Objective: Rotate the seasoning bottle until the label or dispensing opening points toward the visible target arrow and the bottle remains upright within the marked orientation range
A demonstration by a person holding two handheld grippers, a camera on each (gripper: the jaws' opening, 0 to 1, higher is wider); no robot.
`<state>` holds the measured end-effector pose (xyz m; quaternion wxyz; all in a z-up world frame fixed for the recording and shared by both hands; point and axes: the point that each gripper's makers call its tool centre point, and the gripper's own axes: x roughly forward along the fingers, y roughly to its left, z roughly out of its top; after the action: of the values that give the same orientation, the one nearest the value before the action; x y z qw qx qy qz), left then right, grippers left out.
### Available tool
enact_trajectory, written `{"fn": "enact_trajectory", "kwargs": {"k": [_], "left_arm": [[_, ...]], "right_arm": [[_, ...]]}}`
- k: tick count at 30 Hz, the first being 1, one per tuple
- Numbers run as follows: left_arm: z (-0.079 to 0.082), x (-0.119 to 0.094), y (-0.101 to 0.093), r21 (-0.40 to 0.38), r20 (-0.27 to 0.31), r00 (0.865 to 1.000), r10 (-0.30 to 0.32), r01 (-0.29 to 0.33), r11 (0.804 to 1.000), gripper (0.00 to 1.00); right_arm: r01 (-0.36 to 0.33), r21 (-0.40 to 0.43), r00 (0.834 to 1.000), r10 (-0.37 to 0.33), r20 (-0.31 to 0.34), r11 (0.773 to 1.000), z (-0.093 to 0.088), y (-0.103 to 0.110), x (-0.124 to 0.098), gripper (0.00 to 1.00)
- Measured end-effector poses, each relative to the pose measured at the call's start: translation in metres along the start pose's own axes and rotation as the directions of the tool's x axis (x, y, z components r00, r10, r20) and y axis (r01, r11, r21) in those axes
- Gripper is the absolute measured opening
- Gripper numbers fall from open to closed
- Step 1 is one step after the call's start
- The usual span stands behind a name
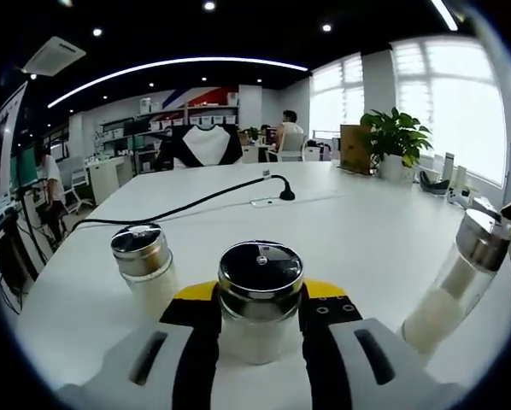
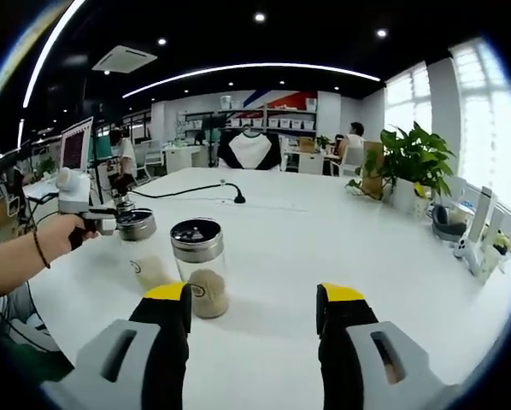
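My left gripper (image 1: 260, 329) is shut on a glass seasoning bottle (image 1: 260, 295) with a black-and-chrome lid and white contents, which stands upright on the white table (image 1: 349, 239). A second bottle (image 1: 144, 260) stands just to its left. A third bottle (image 1: 456, 286) stands at the right. In the right gripper view, my right gripper (image 2: 255, 329) is open, and a chrome-lidded bottle (image 2: 200, 269) with beige powder stands just ahead of its left jaw, untouched. Further left, a hand (image 2: 55, 239) holds the left gripper (image 2: 106, 224) against a bottle (image 2: 140, 248).
A black cable (image 1: 196, 203) runs across the far table. A potted plant (image 1: 394, 137) and small items (image 1: 448, 184) line the right side by the window. People sit at desks behind. The table's left edge (image 1: 42, 282) is close.
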<state>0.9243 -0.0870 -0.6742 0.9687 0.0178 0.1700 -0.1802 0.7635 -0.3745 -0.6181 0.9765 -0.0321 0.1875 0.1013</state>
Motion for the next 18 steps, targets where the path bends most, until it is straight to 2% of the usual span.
{"fn": "enact_trajectory", "kwargs": {"k": [8,18], "left_arm": [[-0.01,-0.025,-0.014,-0.015,0.001,1.0,-0.016,0.016,1.0,0.37],[-0.018,-0.044,-0.028,-0.053,0.007,1.0,-0.022,0.022,0.998,0.37]], "right_arm": [[-0.015,-0.017,1.0,0.015,-0.006,1.0,-0.001,0.005,0.001,0.57],[-0.032,-0.005,0.999,0.031,-0.008,0.999,-0.002,0.009,0.003,0.59]]}}
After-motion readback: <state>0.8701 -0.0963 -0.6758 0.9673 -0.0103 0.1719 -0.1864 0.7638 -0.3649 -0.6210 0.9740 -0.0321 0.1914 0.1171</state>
